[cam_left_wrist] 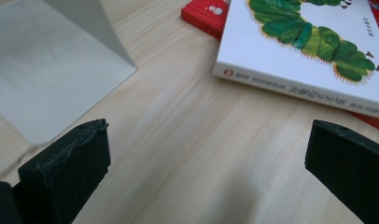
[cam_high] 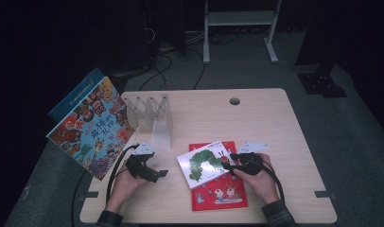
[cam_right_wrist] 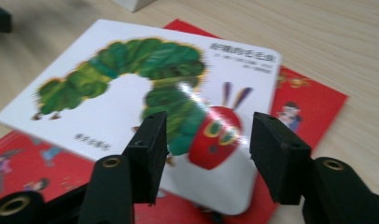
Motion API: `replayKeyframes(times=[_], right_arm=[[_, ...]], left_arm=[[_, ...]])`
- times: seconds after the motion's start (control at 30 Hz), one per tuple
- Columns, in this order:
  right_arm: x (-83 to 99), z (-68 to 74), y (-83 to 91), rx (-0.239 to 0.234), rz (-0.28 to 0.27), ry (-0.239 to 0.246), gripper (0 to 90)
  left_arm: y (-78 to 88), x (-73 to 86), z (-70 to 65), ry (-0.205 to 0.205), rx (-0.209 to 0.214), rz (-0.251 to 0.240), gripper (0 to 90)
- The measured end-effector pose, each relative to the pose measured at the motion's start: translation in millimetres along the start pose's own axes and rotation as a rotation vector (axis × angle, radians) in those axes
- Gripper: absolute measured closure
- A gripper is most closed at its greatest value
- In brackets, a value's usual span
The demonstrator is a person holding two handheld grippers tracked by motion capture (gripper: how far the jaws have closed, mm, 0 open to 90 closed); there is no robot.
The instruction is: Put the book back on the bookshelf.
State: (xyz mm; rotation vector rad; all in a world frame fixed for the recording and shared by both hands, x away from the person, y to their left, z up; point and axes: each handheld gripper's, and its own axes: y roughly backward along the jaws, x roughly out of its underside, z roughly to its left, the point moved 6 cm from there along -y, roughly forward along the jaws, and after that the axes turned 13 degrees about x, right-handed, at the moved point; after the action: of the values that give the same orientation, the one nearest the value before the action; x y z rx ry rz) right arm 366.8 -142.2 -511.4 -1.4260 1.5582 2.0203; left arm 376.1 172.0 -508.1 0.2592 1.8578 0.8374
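Dark room, pale wooden table (cam_high: 275, 123) — both grippers, left (cam_high: 154, 174) and right (cam_high: 228, 165), gape empty beside caterpillar book (cam_high: 202, 163).

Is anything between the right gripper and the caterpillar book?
Nothing visible. The right gripper hovers with open jaws right at the caterpillar book, which lies on top of the red book.

Glossy caterpillar book (cam_right_wrist: 131, 93), matt wooden table (cam_left_wrist: 192, 154)

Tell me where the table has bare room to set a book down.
Bare wood lies across the far right of the table, beyond the caterpillar book stacked on the red book. The near-left strip is narrower, crowded by the clear rack and left tool.
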Motion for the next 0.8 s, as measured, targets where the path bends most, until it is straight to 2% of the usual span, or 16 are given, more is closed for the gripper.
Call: replayKeyframes(times=[0.13,0.27,0.6,0.73,0.77,0.8], right_arm=[[-2.3,-9.2,-3.9,0.009,0.001,-0.025,38.6],[-0.8,-11.1,-8.9,0.007,0.008,-0.031,37.0],[-0.8,5.4,-4.0,-0.016,0.011,0.018,36.7],[-0.3,19.7,3.7,-0.046,-0.002,0.048,38.2],[3.2,29.9,7.2,-0.064,-0.008,0.070,38.3],[3.2,29.9,7.2,-0.064,-0.008,0.070,38.3]], left_arm=[[-12.9,-16.1,-2.0,-0.021,0.024,0.025,0.0],[-28.3,-28.9,-2.5,-0.046,0.050,0.059,0.0],[-60.2,-45.1,-4.7,-0.052,0.124,0.105,0.0],[-68.3,-46.5,-5.8,-0.040,0.147,0.132,0.0],[-71.0,-46.7,-6.3,-0.039,0.149,0.139,0.0],[-71.7,-46.7,-6.7,-0.040,0.159,0.144,0.0]])
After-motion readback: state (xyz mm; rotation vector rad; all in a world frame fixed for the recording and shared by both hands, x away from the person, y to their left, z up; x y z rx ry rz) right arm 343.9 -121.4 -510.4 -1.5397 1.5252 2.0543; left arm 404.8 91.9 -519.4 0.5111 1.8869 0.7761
